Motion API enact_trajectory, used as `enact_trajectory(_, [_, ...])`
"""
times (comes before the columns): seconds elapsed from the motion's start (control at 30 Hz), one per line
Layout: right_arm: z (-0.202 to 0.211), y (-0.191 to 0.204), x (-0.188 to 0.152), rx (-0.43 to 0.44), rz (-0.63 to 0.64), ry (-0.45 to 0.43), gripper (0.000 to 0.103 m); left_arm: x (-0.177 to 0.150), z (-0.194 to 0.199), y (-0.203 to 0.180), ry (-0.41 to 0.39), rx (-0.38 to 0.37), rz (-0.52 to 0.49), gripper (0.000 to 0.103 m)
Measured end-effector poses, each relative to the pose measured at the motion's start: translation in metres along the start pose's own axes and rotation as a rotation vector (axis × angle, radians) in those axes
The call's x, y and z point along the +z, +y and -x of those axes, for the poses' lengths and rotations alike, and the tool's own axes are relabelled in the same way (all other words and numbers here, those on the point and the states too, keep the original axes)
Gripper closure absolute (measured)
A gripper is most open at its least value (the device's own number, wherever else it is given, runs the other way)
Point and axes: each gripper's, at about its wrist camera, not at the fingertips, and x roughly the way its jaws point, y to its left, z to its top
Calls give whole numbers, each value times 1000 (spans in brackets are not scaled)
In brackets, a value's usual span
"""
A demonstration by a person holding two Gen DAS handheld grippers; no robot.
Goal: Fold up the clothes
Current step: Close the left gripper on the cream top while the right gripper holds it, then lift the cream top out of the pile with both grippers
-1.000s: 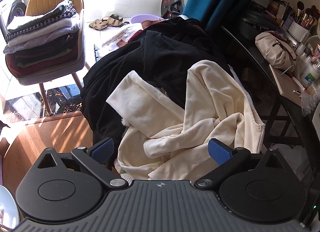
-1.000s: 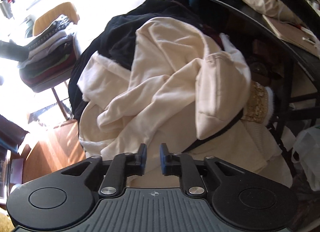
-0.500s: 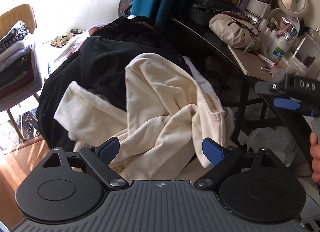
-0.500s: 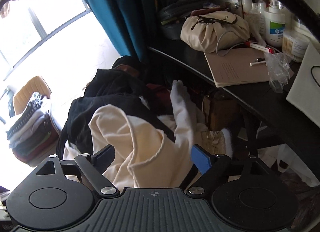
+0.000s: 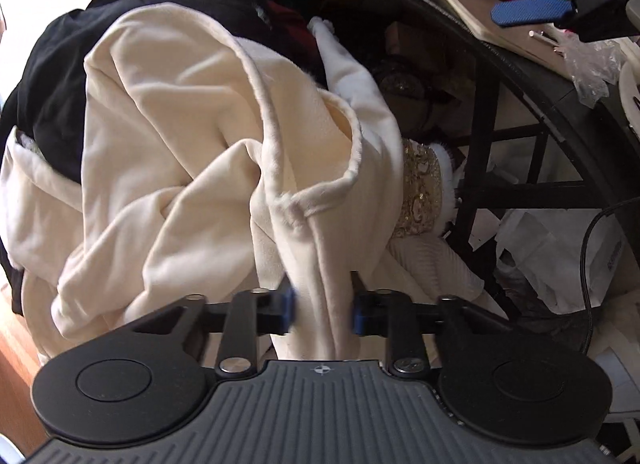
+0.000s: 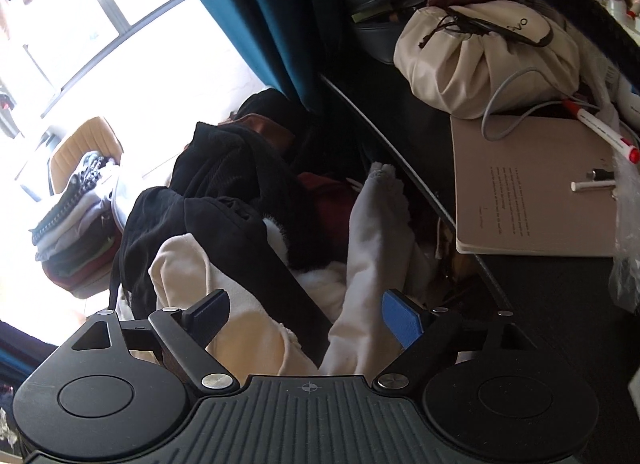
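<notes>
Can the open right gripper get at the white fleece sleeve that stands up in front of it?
Probably yes: the right gripper is open and the white fleece sleeve rises just beyond its blue pads, nothing between them.

A beige drawstring bag [image 6: 488, 59] rests beside a notebook [image 6: 532, 191] on the dark desk [image 6: 560, 296]; teal curtain [image 6: 264, 7] behind.

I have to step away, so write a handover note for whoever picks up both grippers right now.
Left gripper: closing on a hanging fold of the cream garment; grip looks partial, so check it before pulling.
Right gripper: open, holding nothing, raised near the desk.
The cream garment lies crumpled on the pile of dark clothes. Folded clothes are stacked on the chair.
Done: earlier items are folded.
Left: lift the cream garment free, spread, fold, stack, then the rest of the pile.
</notes>
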Motion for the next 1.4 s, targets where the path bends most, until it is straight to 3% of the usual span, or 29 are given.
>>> enact_trajectory(0.13, [-27,4,22,67,56,36,22,-3,3,-4,8,7,30,92])
enact_trajectory(0.27, [-69,37,39,132,176,61,22,-5,8,-7,14,19,61,93])
enact_trajectory(0.43, [-125,92,42,244,272,161,22,-12,33,5,-34,102,118,94])
enact_trajectory(0.6, [-164,140,34,264,376,209,25,-24,51,22,-50,177,203,94])
enact_trajectory(0.63, [-170,147,32,272,389,229,32,-26,53,25,-49,184,222,94])
enact_trajectory(0.7, [-181,157,27,276,415,268,67,-32,57,31,-47,198,258,94])
enact_trajectory(0.73, [-183,161,24,271,430,289,96,-34,59,33,-46,205,277,94])
enact_trajectory(0.87, [-165,166,23,352,403,278,96,-41,73,47,-84,229,356,94])
enact_trajectory(0.9, [-156,164,27,370,380,253,96,-42,79,51,-104,243,375,100])
enact_trajectory(1.03, [-114,147,55,441,267,135,97,-38,107,72,-196,326,434,101])
enact_trajectory(1.17, [-71,127,87,509,147,12,97,-30,100,69,-215,258,368,100])
enact_trajectory(1.23, [-58,121,98,529,108,-13,97,-26,96,67,-224,223,334,80])
enact_trajectory(1.3, [-52,119,104,525,110,-14,97,-22,93,66,-233,189,301,30])
enact_trajectory(1.4, [-48,117,100,488,137,-26,97,-14,74,56,-207,156,225,26])
